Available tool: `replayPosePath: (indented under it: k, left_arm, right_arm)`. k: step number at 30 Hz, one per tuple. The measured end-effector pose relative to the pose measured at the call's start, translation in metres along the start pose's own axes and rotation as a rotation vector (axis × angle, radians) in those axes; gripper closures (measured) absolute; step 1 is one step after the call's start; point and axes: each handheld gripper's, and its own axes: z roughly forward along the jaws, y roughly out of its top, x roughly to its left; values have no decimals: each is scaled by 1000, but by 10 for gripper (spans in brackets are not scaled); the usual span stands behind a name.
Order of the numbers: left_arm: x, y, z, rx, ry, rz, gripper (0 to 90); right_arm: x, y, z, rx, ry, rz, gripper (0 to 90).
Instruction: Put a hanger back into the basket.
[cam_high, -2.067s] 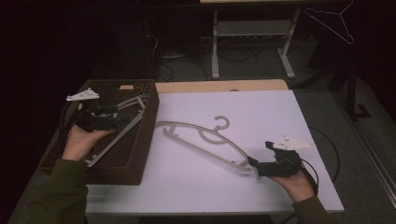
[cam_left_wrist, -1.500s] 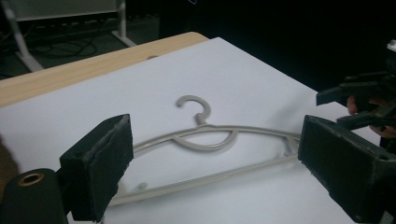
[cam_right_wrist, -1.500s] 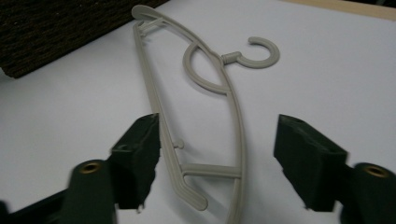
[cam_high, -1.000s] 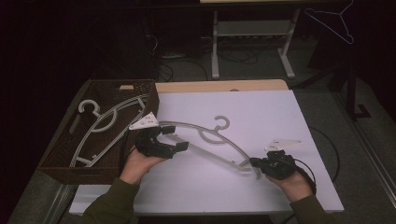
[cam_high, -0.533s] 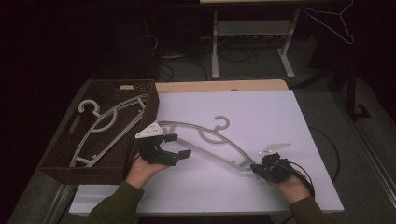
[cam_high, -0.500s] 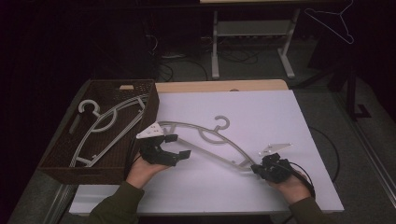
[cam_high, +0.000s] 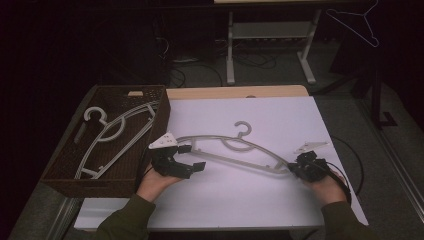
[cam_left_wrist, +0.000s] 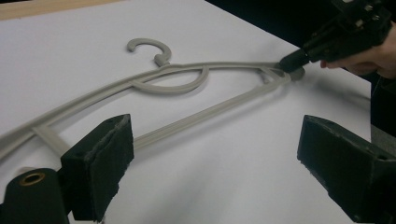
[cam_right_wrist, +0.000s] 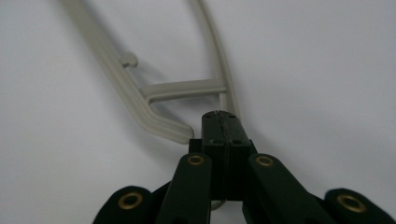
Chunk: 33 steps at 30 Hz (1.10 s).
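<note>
One grey hanger (cam_high: 235, 150) lies flat on the white worktop (cam_high: 280, 115), pinned at its right tip by the right gripper (cam_high: 300, 167), jaws clamped together on the thin bar, seemingly to steady it. The left gripper (cam_high: 187, 157) hovers over the other end with jaws wide apart, probably to take that end so both lift it toward the basket (cam_high: 65, 172), where another hanger (cam_high: 115, 135) lies.

A white-topped table (cam_high: 280, 115) with a pale wooden far edge stood in a dimly lit room. Beyond it, a light metal-framed bench or stand (cam_high: 270, 35) rested on a dark floor (cam_high: 280, 70) strewn with cables (cam_high: 180, 70). A wire hanger (cam_high: 357, 22) hung at upper right against darkness.
</note>
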Motion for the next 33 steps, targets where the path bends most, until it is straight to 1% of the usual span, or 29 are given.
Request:
replayPosePath:
  k: [1, 2, 3, 4, 6, 7, 8, 9, 10, 11, 12, 13, 14, 15, 16, 17, 18, 19, 20, 21, 23, 24, 26, 27, 28, 30, 31, 32, 33]
  left_arm:
    - [0, 0, 0, 2, 0, 3, 106]
    - [0, 1, 1, 0, -2, 0, 110]
    - [0, 1, 2, 6, -3, 0, 110]
    - [0, 2, 3, 15, -5, 3, 127]
    - [0, 5, 5, 21, 2, 1, 140]
    - [1, 8, 7, 22, 3, 4, 140]
    - [1, 10, 8, 26, 6, 10, 148]
    - [2, 12, 10, 26, 16, 13, 157]
    - [3, 15, 12, 29, 22, 13, 210]
    - [6, 17, 14, 31, 26, 12, 210]
    - [8, 19, 16, 36, 37, 14, 252]
    - [14, 24, 23, 50, 67, 16, 350]
    - [14, 24, 23, 50, 67, 16, 422]
    - [18, 27, 27, 59, 84, 13, 422]
    - [21, 29, 32, 61, 95, 16, 470]
    - [25, 31, 36, 66, 100, 19, 618]
    - [29, 33, 41, 75, 105, 12, 673]
    - [33, 35, 47, 81, 112, 8, 673]
    - [37, 36, 52, 91, 123, 5, 735]
    - [42, 38, 58, 104, 136, 7, 799]
    - [52, 40, 69, 148, 158, 15, 887]
    - [57, 41, 74, 165, 172, 19, 899]
    - [65, 44, 83, 182, 197, 10, 900]
    - [69, 45, 88, 185, 213, 13, 900]
    - [72, 46, 92, 190, 219, 11, 900]
    - [79, 47, 100, 220, 238, 11, 900]
    - [82, 47, 103, 231, 240, 9, 900]
    - [84, 47, 106, 245, 244, -4, 900]
    - [86, 46, 108, 260, 245, -4, 900]
  right_arm:
    - [0, 0, 0, 0, 0, 0, 895]
    - [-10, 1, 1, 3, -41, 14, 895]
    - [-10, 1, 1, 3, -41, 14, 895]
    - [-15, 1, 2, -2, -49, 20, 895]
    - [-20, 1, 3, -19, -41, 39, 894]
    - [-20, 1, 3, -19, -41, 39, 894]
    - [-19, 2, 1, -35, -33, 41, 892]
    - [-17, 3, -2, -55, -17, 51, 858]
    - [-15, 5, -7, -111, 16, 57, 709]
    - [-15, 5, -7, -111, 16, 57, 709]
    - [-13, 6, -9, -136, 34, 62, 637]
    - [-9, 6, -11, -163, 54, 55, 520]
    - [-7, 6, -12, -169, 65, 55, 477]
    - [-7, 6, -12, -169, 65, 55, 477]
    - [-5, 6, -13, -175, 73, 49, 447]
    - [-1, 6, -15, -190, 93, 43, 397]
    - [0, 6, -16, -200, 97, 39, 362]
    - [0, 6, -16, -200, 97, 39, 362]
    - [2, 6, -17, -208, 105, 37, 337]
    - [3, 5, -19, -222, 114, 35, 330]
    - [5, 4, -22, -244, 131, 37, 300]
    - [6, 3, -22, -244, 135, 33, 297]
    - [9, 3, -23, -247, 140, 23, 283]
    - [10, 2, -23, -246, 148, 23, 281]
    - [11, 2, -23, -246, 150, 16, 276]
    - [13, 2, -22, -243, 153, 14, 272]
    - [13, 3, -22, -243, 153, 3, 269]
    - [14, 3, -22, -241, 152, 3, 268]
    - [14, 3, -22, -239, 153, 2, 267]
